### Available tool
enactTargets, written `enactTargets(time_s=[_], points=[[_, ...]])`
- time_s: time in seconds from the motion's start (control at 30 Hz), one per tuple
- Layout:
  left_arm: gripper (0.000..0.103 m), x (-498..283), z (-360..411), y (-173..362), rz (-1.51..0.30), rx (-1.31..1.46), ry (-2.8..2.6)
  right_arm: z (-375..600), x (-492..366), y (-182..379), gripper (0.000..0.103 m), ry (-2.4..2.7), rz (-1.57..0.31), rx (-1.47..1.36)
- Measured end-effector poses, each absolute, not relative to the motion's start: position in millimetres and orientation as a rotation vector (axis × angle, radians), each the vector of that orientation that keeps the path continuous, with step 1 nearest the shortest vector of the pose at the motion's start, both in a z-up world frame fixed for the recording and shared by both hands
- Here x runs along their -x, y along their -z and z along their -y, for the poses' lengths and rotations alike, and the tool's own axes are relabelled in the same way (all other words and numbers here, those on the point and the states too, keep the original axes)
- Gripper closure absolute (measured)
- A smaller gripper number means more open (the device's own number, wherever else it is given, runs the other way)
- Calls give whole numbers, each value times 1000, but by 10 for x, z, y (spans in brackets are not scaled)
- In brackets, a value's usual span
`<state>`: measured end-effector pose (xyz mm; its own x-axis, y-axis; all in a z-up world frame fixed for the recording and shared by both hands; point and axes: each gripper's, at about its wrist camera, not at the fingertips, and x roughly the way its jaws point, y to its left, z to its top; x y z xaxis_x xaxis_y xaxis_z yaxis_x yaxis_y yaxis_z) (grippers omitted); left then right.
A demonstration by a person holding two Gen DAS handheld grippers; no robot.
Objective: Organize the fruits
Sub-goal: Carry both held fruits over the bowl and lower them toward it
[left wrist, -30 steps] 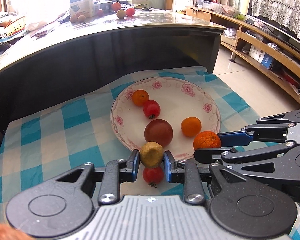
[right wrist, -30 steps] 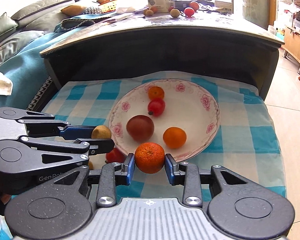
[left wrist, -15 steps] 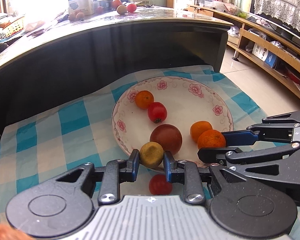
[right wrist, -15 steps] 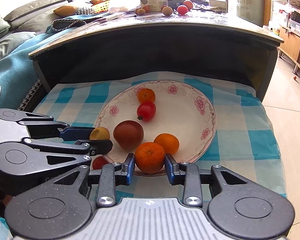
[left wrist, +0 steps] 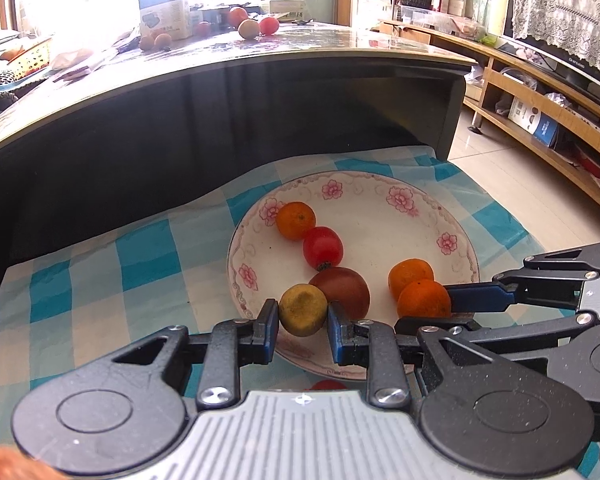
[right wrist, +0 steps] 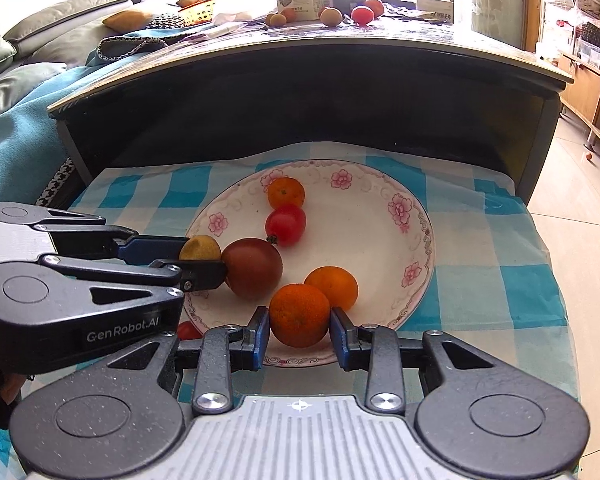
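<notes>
The left gripper (left wrist: pixel 303 325) clasps a yellow fruit (left wrist: pixel 303 310) and the right gripper (right wrist: pixel 299 330) clasps an orange (right wrist: pixel 299 314), both over the near rim of the flowered plate (right wrist: pixel 384 236).

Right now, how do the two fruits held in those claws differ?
The left gripper holds a dull yellow-brown fruit; the right gripper holds a bright orange. The yellow-brown fruit looks smaller and matte, the orange bigger with pebbled skin. The first sits beside the dark red fruit, the orange against another orange. Both are round, held over the plate.
</notes>
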<state>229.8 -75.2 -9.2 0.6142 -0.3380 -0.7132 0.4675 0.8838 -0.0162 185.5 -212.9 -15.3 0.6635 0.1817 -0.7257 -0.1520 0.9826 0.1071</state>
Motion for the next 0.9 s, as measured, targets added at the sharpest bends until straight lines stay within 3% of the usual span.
enactTargets(time_s=[0.9], points=[[66, -2406, 724, 54, -764, -115, 446, 2227, -1886, 73, 73, -150, -764, -72]])
